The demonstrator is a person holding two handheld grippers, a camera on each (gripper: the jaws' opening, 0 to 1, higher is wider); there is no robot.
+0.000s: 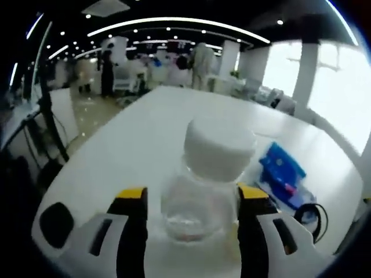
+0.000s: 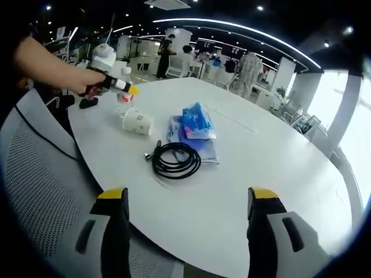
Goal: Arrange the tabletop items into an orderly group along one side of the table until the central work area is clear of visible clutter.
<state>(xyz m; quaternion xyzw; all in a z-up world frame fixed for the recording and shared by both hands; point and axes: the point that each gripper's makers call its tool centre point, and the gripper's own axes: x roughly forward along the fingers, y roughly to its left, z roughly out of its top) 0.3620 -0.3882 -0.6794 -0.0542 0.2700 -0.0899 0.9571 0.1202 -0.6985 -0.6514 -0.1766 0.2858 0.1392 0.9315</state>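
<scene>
One round white table [image 2: 272,174]. One clear plastic jar with a white screw lid [image 1: 210,179], seen again lying on its side in the right gripper view [image 2: 137,121]. One coiled black cable [image 2: 175,160], a loop of it also at the edge of the left gripper view [image 1: 311,213]. Two blue plastic packets: one bright blue, bulky [image 2: 197,121], resting on one flatter, paler [image 2: 200,147]; exact number of packets in that pile hard to confirm. One small flat black object [image 1: 56,223] near the table edge, identity unclear. One grey mesh chair back [image 2: 43,191]. Two yellow-tipped handheld grippers, left [image 1: 191,200] and right [image 2: 184,200]. Several people standing in the background, too blurred for an exact count.
</scene>
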